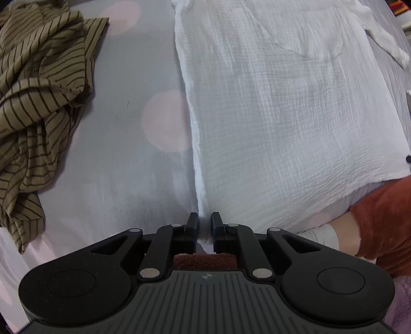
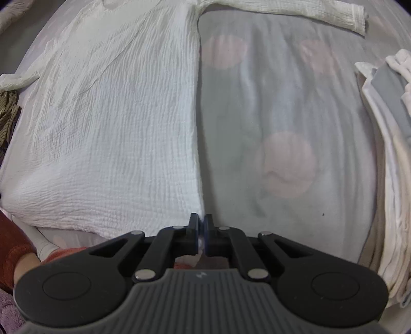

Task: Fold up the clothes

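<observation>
A white crinkled garment (image 1: pixel 282 108) lies spread flat on the grey sheet with pink dots. In the left wrist view my left gripper (image 1: pixel 204 218) is shut on the near left corner of the garment's hem, and the left side edge runs straight away from the jaws. In the right wrist view the same white garment (image 2: pixel 115 123) fills the left half, with one sleeve (image 2: pixel 308 12) stretched across the top. My right gripper (image 2: pixel 201 219) is shut on the near right corner of the hem.
A crumpled olive striped garment (image 1: pixel 38 97) lies to the left on the sheet (image 1: pixel 123 164). A stack of folded pale clothes (image 2: pixel 390 159) sits at the right. A person's rust-coloured sleeve (image 1: pixel 385 218) and wrist are near the hem.
</observation>
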### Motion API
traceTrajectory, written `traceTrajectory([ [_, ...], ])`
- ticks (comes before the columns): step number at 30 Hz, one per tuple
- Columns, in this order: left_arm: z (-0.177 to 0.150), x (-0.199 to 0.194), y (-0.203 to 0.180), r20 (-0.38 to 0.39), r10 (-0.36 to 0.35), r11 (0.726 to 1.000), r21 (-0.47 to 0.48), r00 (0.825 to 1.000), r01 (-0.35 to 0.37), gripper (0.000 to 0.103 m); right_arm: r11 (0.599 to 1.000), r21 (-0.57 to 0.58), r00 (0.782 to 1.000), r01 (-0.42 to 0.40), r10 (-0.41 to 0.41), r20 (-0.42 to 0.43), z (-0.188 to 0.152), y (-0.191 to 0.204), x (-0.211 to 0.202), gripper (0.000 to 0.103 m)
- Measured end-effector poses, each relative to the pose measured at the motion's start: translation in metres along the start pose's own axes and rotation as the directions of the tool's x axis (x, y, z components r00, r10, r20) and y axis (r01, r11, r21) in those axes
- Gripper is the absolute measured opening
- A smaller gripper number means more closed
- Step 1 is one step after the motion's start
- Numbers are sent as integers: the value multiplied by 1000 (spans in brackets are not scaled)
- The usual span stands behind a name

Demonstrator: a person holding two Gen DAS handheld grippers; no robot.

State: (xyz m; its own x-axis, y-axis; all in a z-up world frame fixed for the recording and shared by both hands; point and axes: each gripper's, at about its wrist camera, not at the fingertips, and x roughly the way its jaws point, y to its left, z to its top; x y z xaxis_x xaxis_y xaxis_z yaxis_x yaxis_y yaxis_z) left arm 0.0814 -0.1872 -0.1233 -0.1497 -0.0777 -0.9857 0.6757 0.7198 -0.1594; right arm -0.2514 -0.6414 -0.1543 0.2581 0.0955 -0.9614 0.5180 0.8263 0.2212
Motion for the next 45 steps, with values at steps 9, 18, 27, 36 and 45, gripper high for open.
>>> traceTrajectory([
  [9,3,-41,11,174,-60,996,-57,983,71,19,1000,18,983,12,-15,185,9,22,-24,25],
  [18,26,-105,87,431,45,970,-233,901,63,19,997,62,921,53,-73,383,34,49,-29,37],
  [27,60,-146,176,622,208,894,-434,755,111,25,979,204,882,-21,-78,465,43,35,-6,37],
  [36,128,-131,220,684,343,875,-481,644,45,39,982,186,880,18,-104,464,51,44,23,42],
  [45,194,-116,237,648,371,911,-393,665,-125,42,978,194,894,73,-150,422,66,47,45,49],
])
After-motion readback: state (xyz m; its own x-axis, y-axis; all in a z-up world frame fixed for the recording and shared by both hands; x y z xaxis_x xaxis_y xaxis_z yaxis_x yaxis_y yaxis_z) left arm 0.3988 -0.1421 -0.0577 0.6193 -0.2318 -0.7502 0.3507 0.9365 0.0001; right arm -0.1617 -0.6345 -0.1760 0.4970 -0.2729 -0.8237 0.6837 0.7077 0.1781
